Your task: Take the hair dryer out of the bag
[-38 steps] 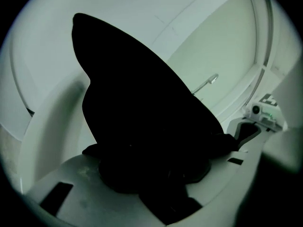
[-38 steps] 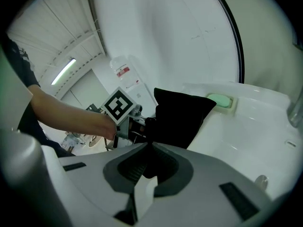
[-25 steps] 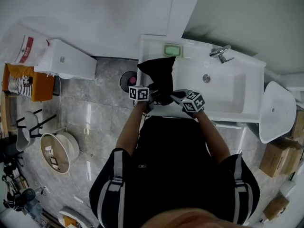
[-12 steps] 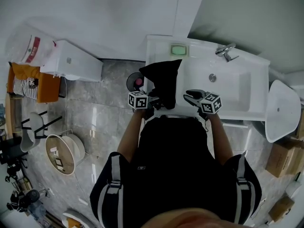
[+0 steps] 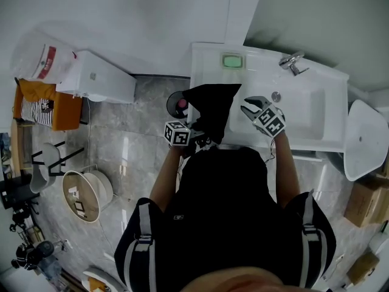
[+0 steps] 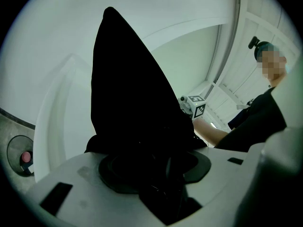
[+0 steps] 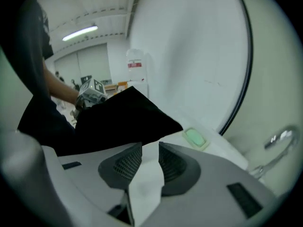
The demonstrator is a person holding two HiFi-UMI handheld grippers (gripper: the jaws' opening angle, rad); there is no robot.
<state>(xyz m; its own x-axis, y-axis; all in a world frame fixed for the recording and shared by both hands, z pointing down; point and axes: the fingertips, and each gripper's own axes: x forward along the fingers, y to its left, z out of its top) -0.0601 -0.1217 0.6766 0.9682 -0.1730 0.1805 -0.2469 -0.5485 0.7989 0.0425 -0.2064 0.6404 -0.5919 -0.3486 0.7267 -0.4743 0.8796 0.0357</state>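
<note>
Landmark: white sink [image 5: 304, 111], set in a white counter against the wall. The person stands at its front edge.
Bag [image 5: 213, 105]: black and opaque, held up over the counter at the sink's left side. Its cloth rises to a point above the jaws that hold it.
Left gripper [image 5: 196, 140]: at the sink's front left corner, clenched on the bag's lower part. Black cloth fills the space between its jaws.
Right gripper [image 7: 150, 150]: over the basin, just right of the bag and not touching it. Its jaws are closing with nothing between them, and only white counter shows through the gap.
Hair dryer: no view shows it, and the black cloth hides whatever the bag holds.
Soap dish [image 5: 232, 61]: green, at the sink's back left corner, behind the bag.
Faucet [image 5: 293, 62]: chrome, at the sink's back rim, right of the soap dish.
Drain [image 5: 276, 96]: in the basin floor, just beyond the right gripper.
Floor [image 5: 127, 145]: grey stone tiles, left of the sink.
Dark round thing [image 5: 179, 104]: on the floor just left of the sink, with a pink spot on top.
White box [image 5: 100, 81]: against the wall, further left of the sink.
Round basket [image 5: 85, 193]: on the floor, well left of the sink, beside the person.
</note>
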